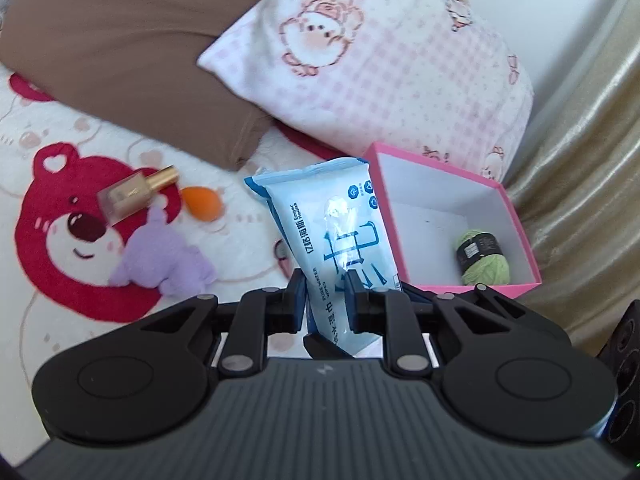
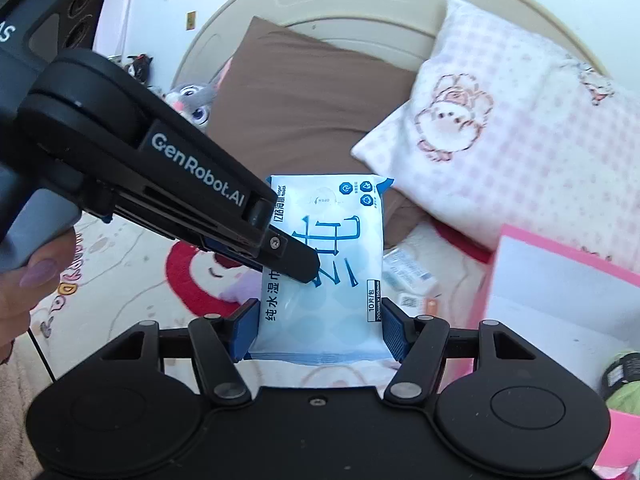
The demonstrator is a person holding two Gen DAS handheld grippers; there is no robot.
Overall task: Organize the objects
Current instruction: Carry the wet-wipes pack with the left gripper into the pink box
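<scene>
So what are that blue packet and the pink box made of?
The blue packet looks like thin glossy plastic film: it shines, crinkles and has crimped ends. The pink box seems to be stiff matte cardboard, judging by its thin straight walls and plain white inside.

Left tongs [image 1: 325,284] clamped; right tongs [image 2: 316,324] gripping

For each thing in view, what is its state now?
Wet wipes pack: held up, gripped by both grippers.
Left gripper: shut on pack.
Right gripper: shut on pack.
Pink box: open, lidless.
Green yarn: lying inside box.
Foundation bottle: lying on blanket.
</scene>
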